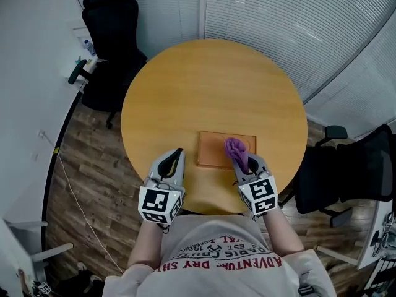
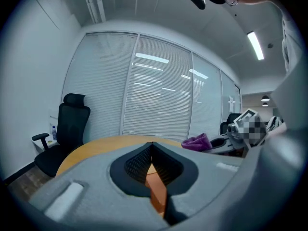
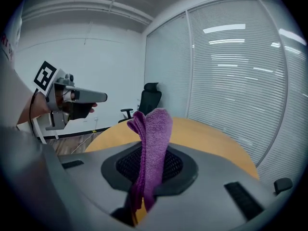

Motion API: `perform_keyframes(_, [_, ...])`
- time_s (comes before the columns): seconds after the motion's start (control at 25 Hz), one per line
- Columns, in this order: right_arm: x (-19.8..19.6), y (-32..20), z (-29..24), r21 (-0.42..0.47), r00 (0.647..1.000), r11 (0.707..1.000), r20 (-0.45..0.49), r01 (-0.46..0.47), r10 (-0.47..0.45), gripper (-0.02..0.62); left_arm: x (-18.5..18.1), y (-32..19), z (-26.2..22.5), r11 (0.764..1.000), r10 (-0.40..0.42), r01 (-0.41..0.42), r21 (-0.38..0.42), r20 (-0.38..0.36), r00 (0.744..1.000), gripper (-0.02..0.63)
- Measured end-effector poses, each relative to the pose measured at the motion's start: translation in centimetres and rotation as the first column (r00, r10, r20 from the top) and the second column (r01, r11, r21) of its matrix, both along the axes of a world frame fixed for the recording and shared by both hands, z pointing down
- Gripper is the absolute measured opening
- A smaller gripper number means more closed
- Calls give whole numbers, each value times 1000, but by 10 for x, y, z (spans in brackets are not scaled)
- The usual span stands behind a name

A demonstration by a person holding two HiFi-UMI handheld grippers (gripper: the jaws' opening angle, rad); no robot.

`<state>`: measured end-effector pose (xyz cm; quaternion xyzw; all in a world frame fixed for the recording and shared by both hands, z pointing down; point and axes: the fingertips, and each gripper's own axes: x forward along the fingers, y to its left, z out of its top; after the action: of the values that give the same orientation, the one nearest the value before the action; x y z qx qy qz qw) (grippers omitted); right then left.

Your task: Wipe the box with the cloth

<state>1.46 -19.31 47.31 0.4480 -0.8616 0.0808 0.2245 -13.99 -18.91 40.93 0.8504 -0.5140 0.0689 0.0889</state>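
A flat orange-brown box [image 1: 216,149] lies on the round wooden table [image 1: 210,85], near its front edge. My right gripper [image 1: 242,164] is shut on a purple cloth [image 1: 236,150], which it holds above the box's right part. In the right gripper view the cloth [image 3: 153,150] stands up folded between the jaws. To the left of the box, over the table's front edge, my left gripper [image 1: 176,158] is shut with nothing in it. In the left gripper view a strip of the box [image 2: 157,192] shows beneath the closed jaws, and the cloth [image 2: 197,142] appears at the right.
A black office chair [image 1: 114,39] stands at the table's far left, another [image 1: 356,172] at its right. Slatted blinds [image 1: 297,23] line the far wall. The floor [image 1: 86,184] below is dark wood planks with a white cable lying on it.
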Motion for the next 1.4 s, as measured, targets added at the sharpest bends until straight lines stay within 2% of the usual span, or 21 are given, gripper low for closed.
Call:
perform_keyframes(0.2, [-28, -38, 27, -51, 998, 999, -65, 9, -12, 66, -23, -28, 18, 999, 27, -28, -16, -8, 1000, 9])
perform_keyframes(0.4, [-49, -72, 57, -109, 982, 992, -174, 60, -78, 66, -39, -49, 35, 999, 30, -31, -43, -24, 999, 9])
perform_keyframes(0.6, [-69, -97, 84, -130, 946, 986, -294, 100, -135, 66, -54, -59, 51, 997, 40, -43, -64, -42, 998, 9])
perform_keyframes(0.96, [-84, -113, 126, -187, 884, 971, -414, 152, -218, 66, -65, -67, 72, 995, 17, -25, -95, -89, 996, 9])
perform_keyframes(1.04, [-88, -110, 133, -188, 856, 967, -459, 169, -239, 66, -68, -68, 72, 995, 16, -26, -93, -108, 994, 9])
perform_keyframes(1.2, [-94, -102, 141, -169, 768, 958, -573, 230, -285, 66, -73, -69, 72, 996, 8, -19, -93, -114, 993, 9])
perform_keyframes(1.28, [-95, -101, 143, -177, 762, 956, -577, 236, -295, 66, -75, -69, 72, 996, 4, -14, -93, -113, 994, 9])
perform_keyframes(1.4, [-98, -97, 143, -201, 779, 952, -548, 230, -304, 64, -76, -70, 72, 996, 4, -14, -93, -113, 994, 9])
